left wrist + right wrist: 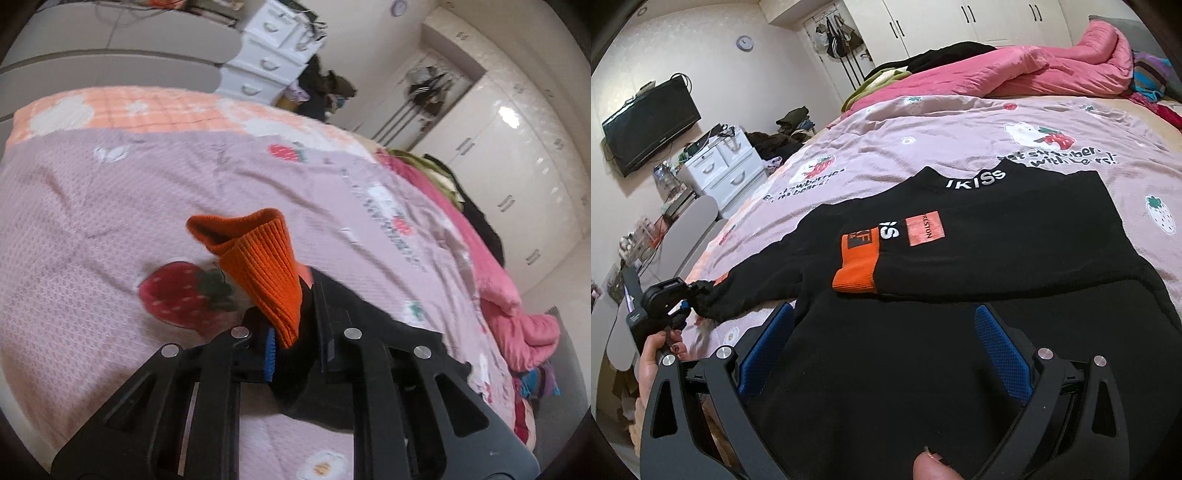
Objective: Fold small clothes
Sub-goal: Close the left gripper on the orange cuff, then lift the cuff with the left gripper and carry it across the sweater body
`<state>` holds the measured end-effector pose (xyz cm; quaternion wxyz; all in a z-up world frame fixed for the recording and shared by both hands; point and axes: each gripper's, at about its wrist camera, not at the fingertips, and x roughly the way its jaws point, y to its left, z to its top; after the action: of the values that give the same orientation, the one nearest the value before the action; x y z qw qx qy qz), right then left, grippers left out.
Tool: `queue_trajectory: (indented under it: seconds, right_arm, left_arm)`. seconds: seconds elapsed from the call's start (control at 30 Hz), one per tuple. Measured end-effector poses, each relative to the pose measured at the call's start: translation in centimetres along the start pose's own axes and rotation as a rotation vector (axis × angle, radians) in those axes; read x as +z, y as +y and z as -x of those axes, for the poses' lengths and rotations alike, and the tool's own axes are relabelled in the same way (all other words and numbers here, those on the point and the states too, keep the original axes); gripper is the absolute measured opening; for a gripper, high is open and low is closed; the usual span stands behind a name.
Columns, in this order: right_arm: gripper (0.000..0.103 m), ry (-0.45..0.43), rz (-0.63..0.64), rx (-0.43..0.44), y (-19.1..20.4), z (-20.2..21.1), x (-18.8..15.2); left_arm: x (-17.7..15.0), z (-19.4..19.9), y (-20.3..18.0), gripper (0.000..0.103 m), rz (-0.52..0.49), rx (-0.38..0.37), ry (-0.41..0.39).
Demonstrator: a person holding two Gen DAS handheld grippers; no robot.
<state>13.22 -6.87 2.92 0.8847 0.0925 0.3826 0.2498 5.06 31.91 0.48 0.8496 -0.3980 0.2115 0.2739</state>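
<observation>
A black sweatshirt is spread on the bed, one orange sleeve cuff pinched in the left gripper.

The left gripper is clenched on the ribbed orange cuff, whose open end is raised above the strawberry-print cover; seen from the right wrist, this gripper is found at the bed's left edge with black sleeve fabric between its fingers. The other sleeve is laid across the chest, its orange cuff flat on the black cloth. The right gripper is held released, blue pads spread wide over the lower hem without pressing it. A pink quilt is heaped along the bed's far edge.
</observation>
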Motion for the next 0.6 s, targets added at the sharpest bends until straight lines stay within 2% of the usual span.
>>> queue_trajectory:
  seconds: [0.27,0.6]
  right_arm:
    - [0.098,-0.013,-0.009,-0.014,-0.6,1.0,0.0]
    - [0.098,-0.034,-0.078,-0.056,-2.9,2.4,0.2]
  left_arm:
    - [-0.4,1.7,-3.9,0.009,-0.091,-0.117,-0.025]
    - [-2.3,3.6,-10.2,0.008,-0.225,-0.318,0.007]
